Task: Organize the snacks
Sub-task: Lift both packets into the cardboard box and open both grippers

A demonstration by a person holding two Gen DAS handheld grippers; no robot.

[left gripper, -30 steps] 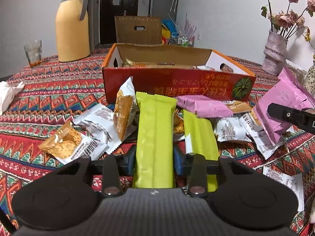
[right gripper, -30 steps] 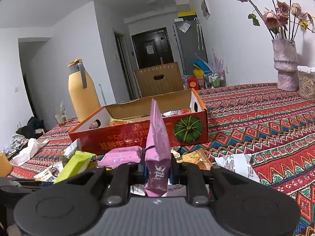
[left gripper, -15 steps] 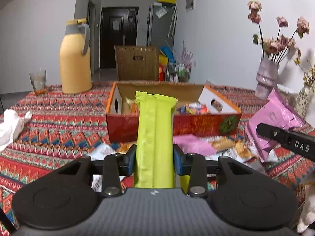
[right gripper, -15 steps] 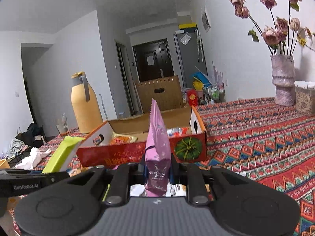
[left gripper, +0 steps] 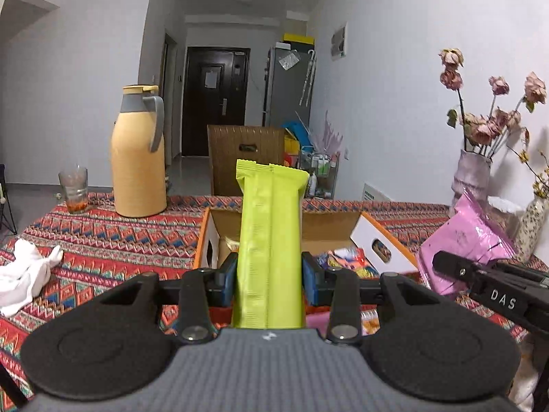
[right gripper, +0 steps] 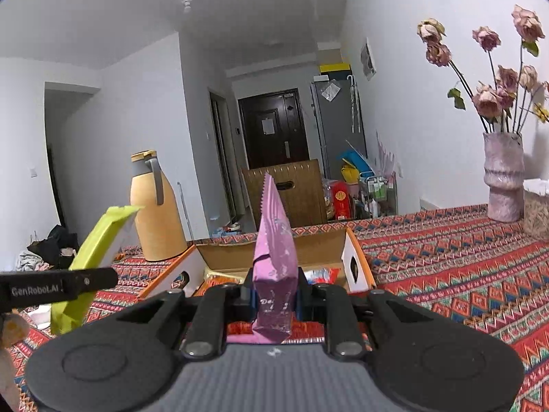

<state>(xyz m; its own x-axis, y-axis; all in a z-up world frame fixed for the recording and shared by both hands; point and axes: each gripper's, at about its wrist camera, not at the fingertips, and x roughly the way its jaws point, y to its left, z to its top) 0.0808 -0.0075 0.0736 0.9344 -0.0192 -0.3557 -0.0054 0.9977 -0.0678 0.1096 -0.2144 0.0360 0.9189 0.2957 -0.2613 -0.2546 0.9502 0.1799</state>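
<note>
My left gripper (left gripper: 269,283) is shut on a long green snack packet (left gripper: 271,240) and holds it upright above the table, in front of the open orange cardboard box (left gripper: 384,240). My right gripper (right gripper: 274,295) is shut on a pink snack packet (right gripper: 274,250), also raised, facing the same box (right gripper: 357,257). The box holds several snacks. The pink packet (left gripper: 470,240) shows at the right of the left wrist view, the green packet (right gripper: 92,257) at the left of the right wrist view.
A yellow thermos jug (left gripper: 139,158) and a glass (left gripper: 73,189) stand on the patterned tablecloth at the back left. A white cloth (left gripper: 24,271) lies at the left. A vase of dried roses (right gripper: 502,178) stands at the right. A brown box (left gripper: 247,161) stands behind the table.
Both grippers have lifted their packets up off the pile of snacks and moved toward the box. The loose snacks on the table have dropped out of view.
</note>
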